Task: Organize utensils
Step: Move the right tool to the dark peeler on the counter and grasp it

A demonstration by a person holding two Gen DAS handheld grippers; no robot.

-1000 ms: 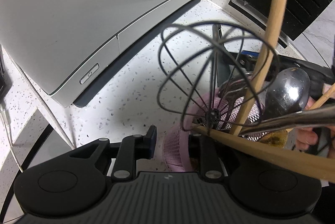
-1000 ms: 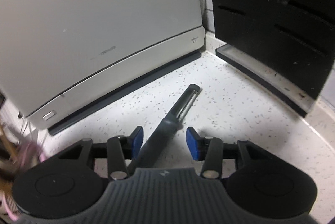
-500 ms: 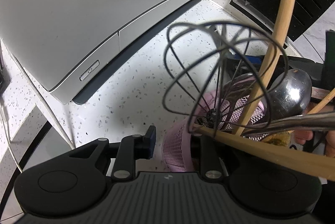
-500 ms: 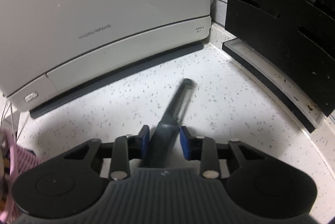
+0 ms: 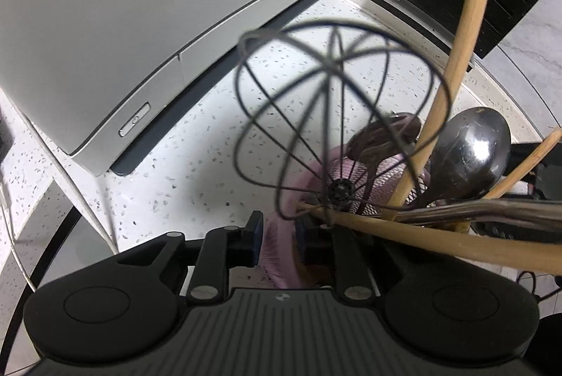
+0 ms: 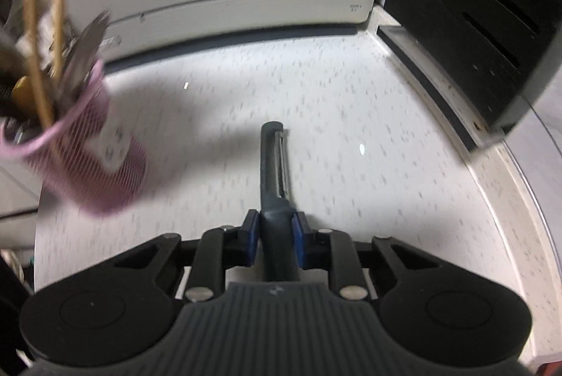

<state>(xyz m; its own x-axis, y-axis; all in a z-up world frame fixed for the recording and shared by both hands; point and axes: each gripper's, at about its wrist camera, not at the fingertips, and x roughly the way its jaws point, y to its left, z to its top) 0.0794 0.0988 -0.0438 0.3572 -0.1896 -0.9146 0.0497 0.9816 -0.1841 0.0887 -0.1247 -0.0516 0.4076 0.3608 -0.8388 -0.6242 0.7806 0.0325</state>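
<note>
Now peeler [image 6: 274,179] clamped between closing right fingers [image 6: 251,235].

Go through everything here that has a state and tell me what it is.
Left tongs: closing on the pink holder's wall.
Right tongs: closing, pads against the peeler.
Peeler: gripped by its handle.
Pink holder: tilted, crowded with utensils.
Whisk: standing in the holder, wires up.
</note>
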